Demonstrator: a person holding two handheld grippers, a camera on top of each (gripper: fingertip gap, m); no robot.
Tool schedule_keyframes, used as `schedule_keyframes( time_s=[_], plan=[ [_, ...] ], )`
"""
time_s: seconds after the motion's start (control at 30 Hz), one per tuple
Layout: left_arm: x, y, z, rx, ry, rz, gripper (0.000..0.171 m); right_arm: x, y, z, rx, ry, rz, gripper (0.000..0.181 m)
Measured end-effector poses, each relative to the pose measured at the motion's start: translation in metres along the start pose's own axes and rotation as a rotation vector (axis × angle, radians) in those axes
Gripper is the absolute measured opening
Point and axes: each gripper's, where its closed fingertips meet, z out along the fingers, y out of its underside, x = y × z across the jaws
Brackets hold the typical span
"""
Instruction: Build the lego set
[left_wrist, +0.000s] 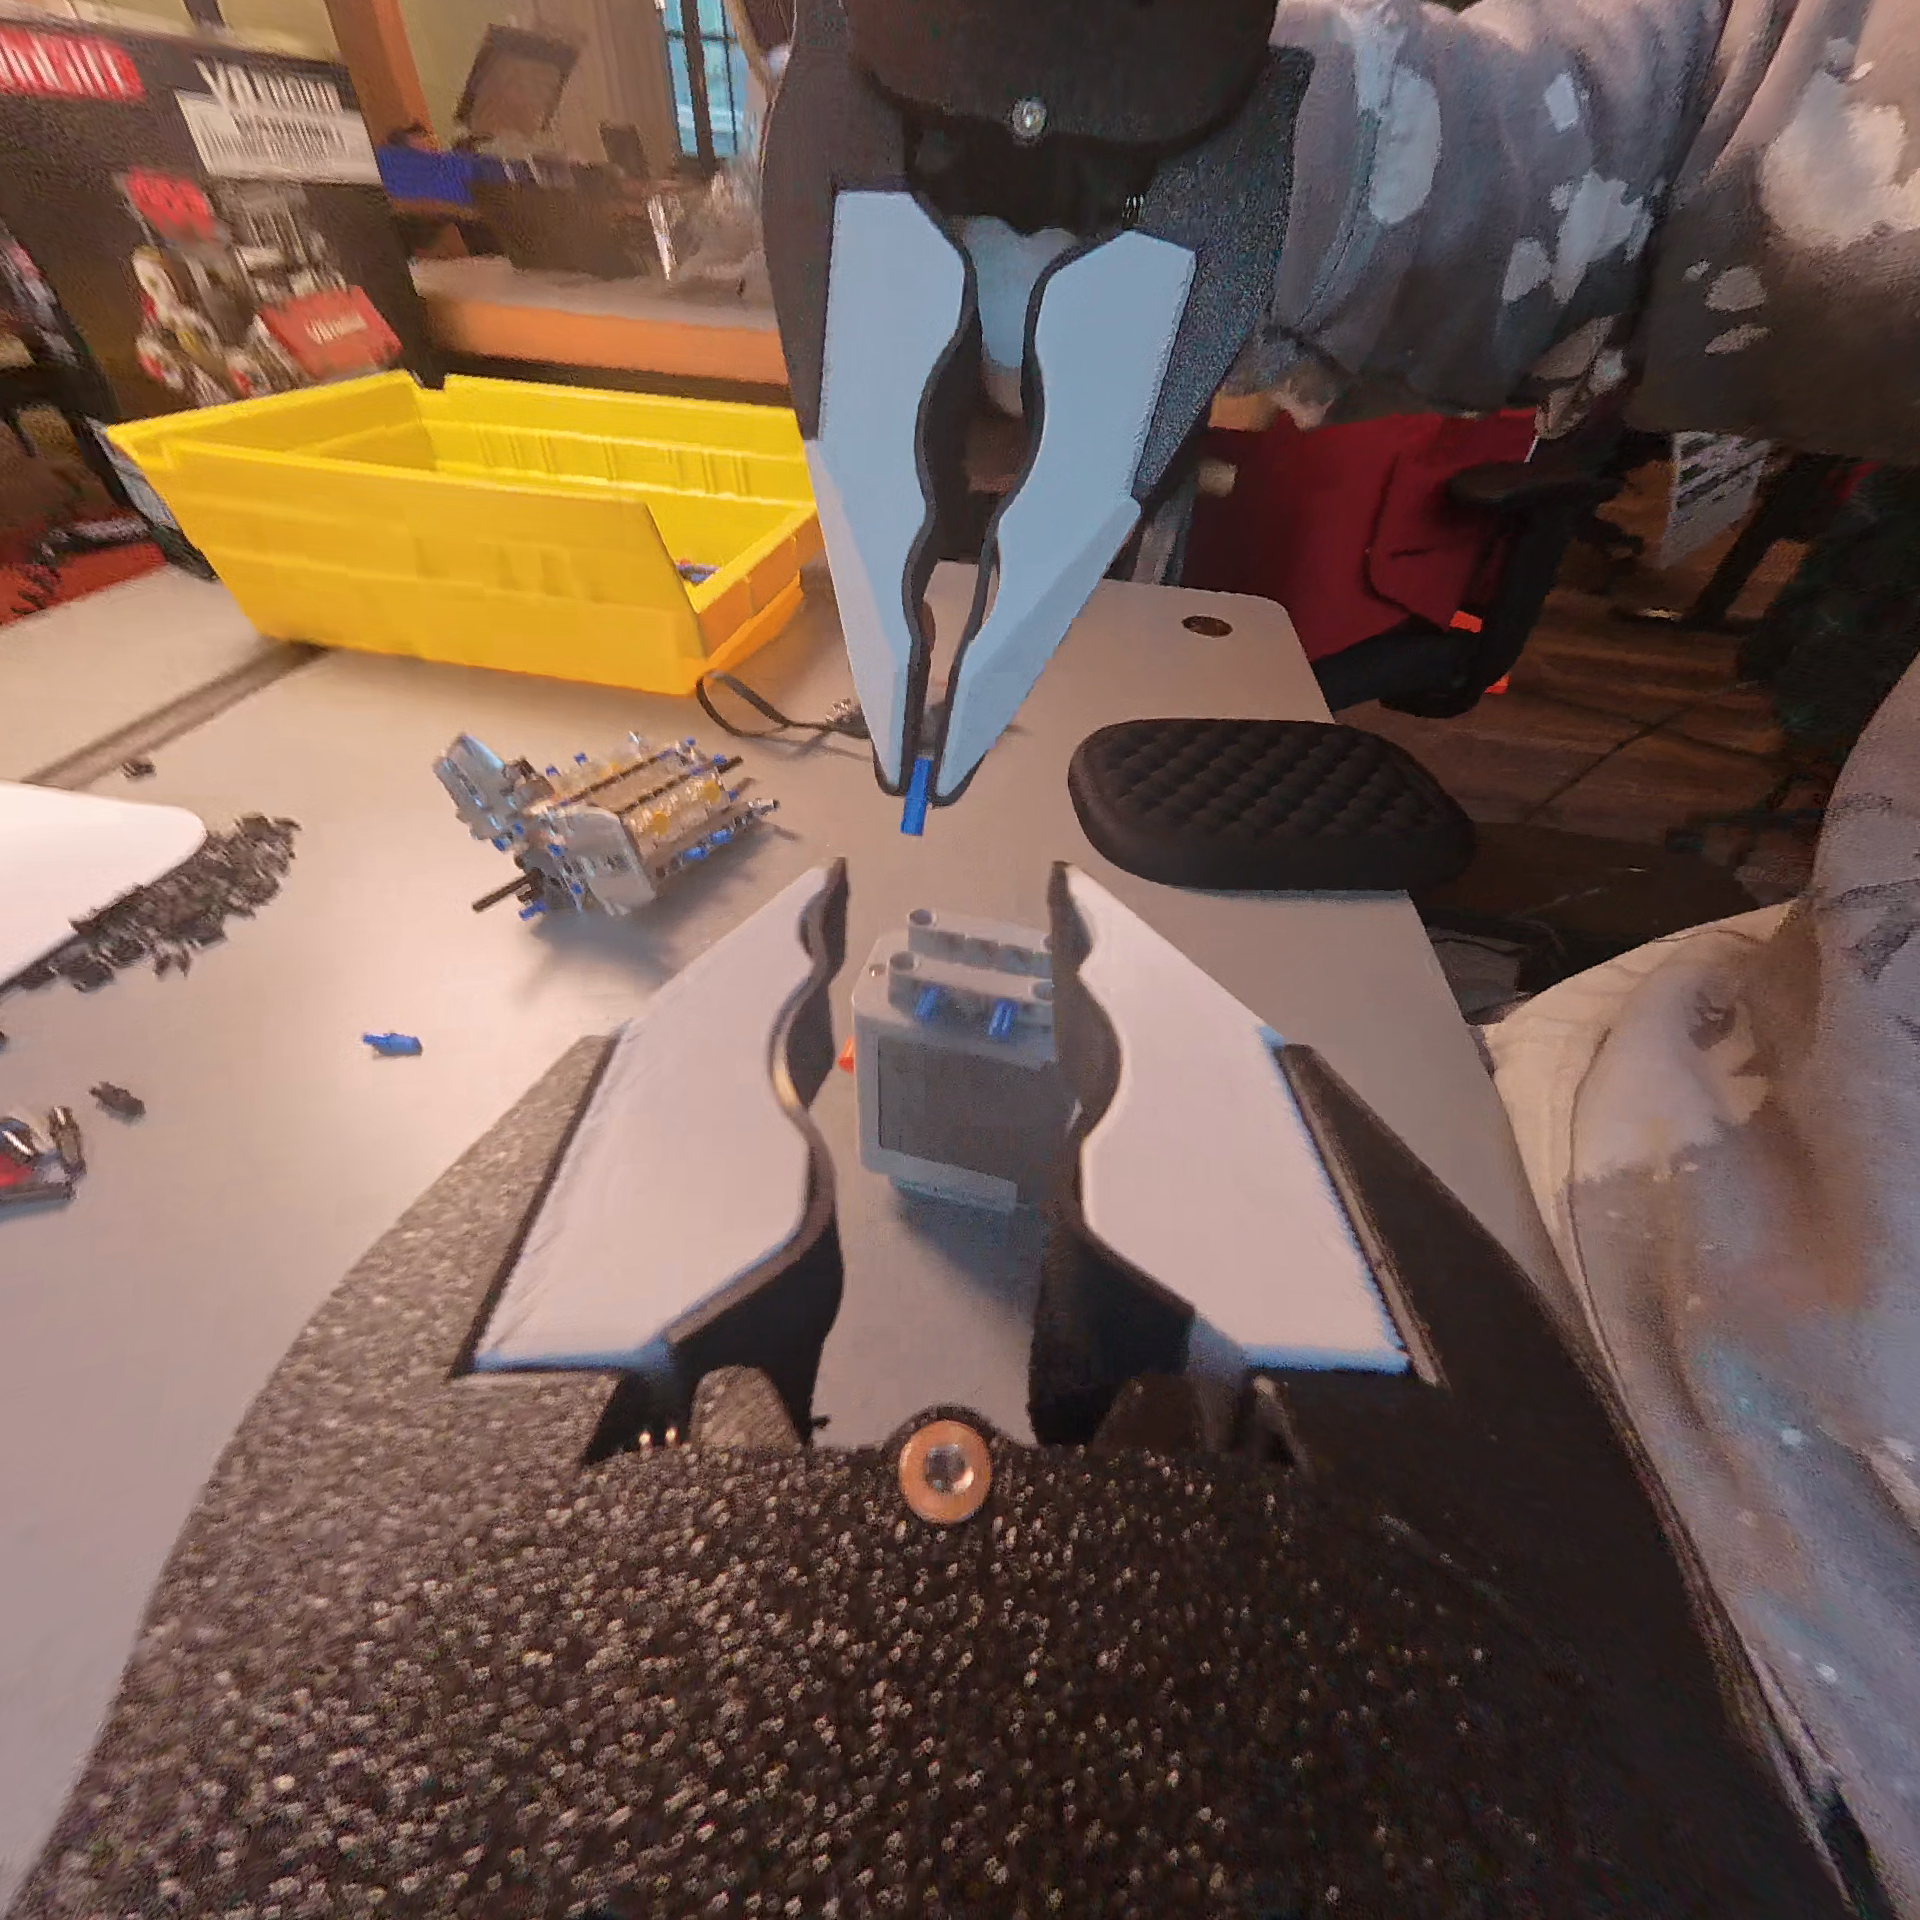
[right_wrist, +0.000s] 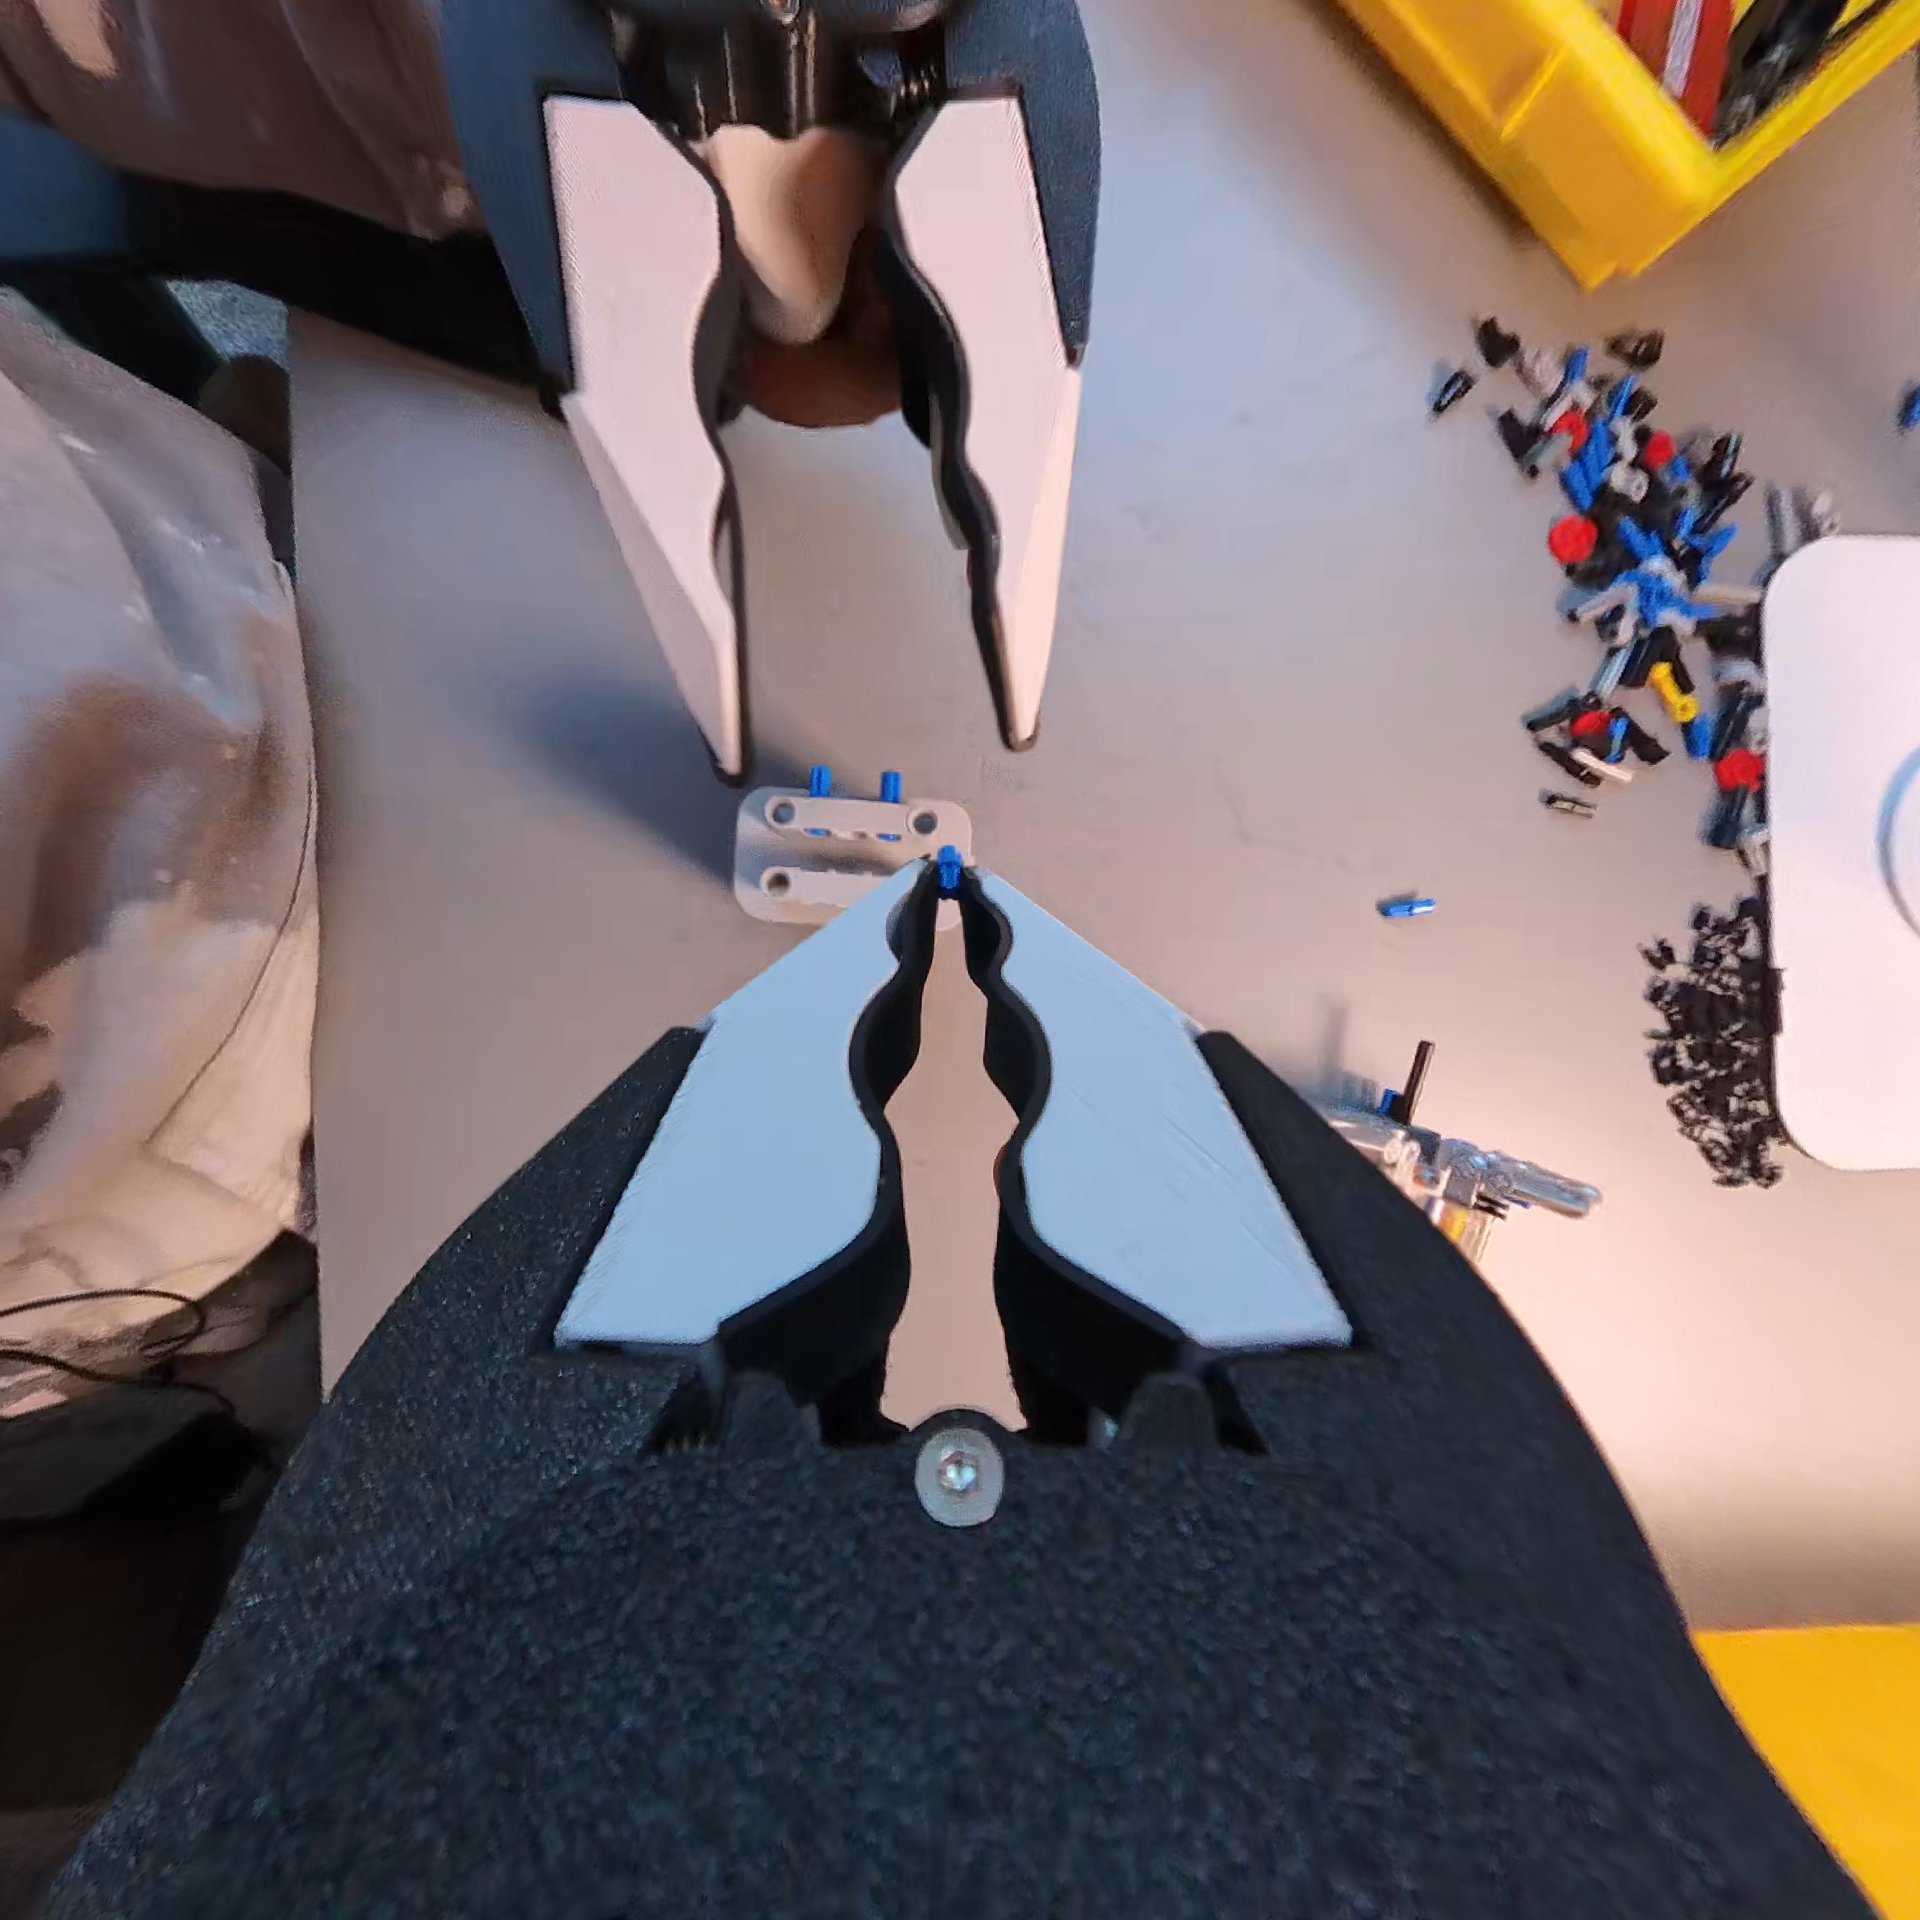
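A small blue pin (right_wrist: 948, 869) is pinched in the tips of the right gripper (right_wrist: 943, 883), just above the grey block (left_wrist: 961, 1060). The block stands on the table (left_wrist: 312, 1195) between the spread fingers of the left gripper (left_wrist: 948, 883), which is not seen touching it. Two blue pins (left_wrist: 966, 1006) are already stuck in the block.
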Motion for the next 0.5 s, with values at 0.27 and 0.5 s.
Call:
schedule_keyframes(
  time_s=[0.27, 0.5],
  plan=[
    [0.007, 0.044, 0.023, -0.179, 0.044, -0.016, 0.076, -0.002, 0.016, 0.014, -0.192, -0.086, -0.014, 0.003],
    [0.005, 0.048, 0.031, -0.186, 0.008, 0.007, 0.061, -0.006, 0.017, 0.016, -0.277, -0.127, -0.03, 0.003]
  ],
)
